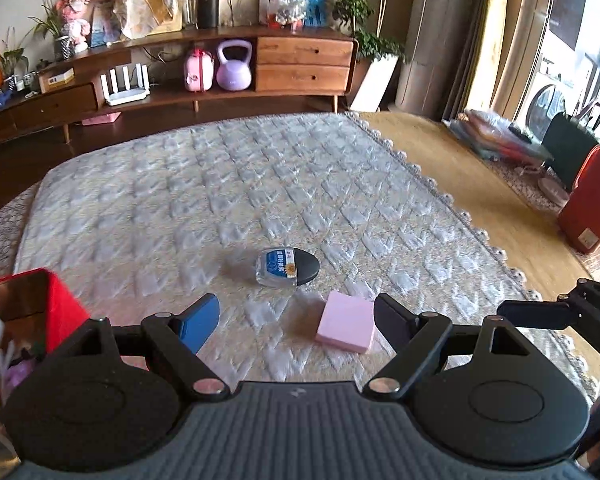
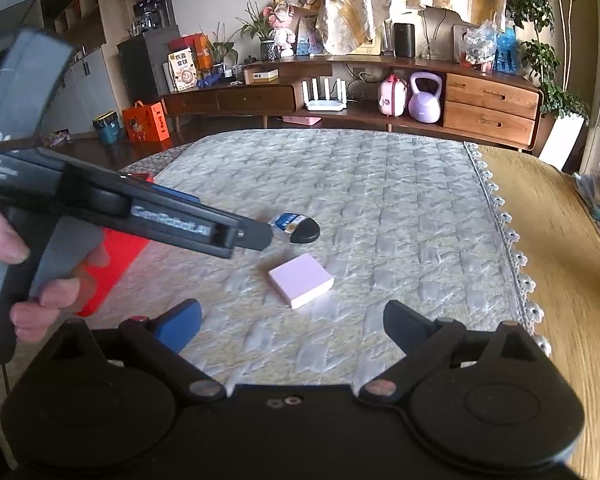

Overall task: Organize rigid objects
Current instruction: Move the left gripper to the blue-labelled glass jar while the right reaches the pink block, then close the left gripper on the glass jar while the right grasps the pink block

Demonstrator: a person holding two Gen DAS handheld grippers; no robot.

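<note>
A pink block [image 1: 346, 328] lies on the quilted cloth just ahead of my left gripper [image 1: 296, 320], near its right finger. My left gripper is open and empty. A small clear bottle with a blue label and a black cap [image 1: 288, 267] lies on its side beyond the block. A red box [image 1: 32, 304] holding several items stands at the left. In the right wrist view, my right gripper [image 2: 292, 320] is open and empty, with the pink block [image 2: 301, 285] just ahead of it and the bottle [image 2: 296, 227] farther on. The left gripper's body [image 2: 140, 216] crosses that view.
The quilted cloth [image 1: 220, 184] covers a wooden table [image 1: 440, 160] whose bare edge shows at the right. A low wooden cabinet [image 1: 204, 76] with a kettlebell, a router and ornaments stands behind. A red cylinder [image 1: 592, 200] stands at the right.
</note>
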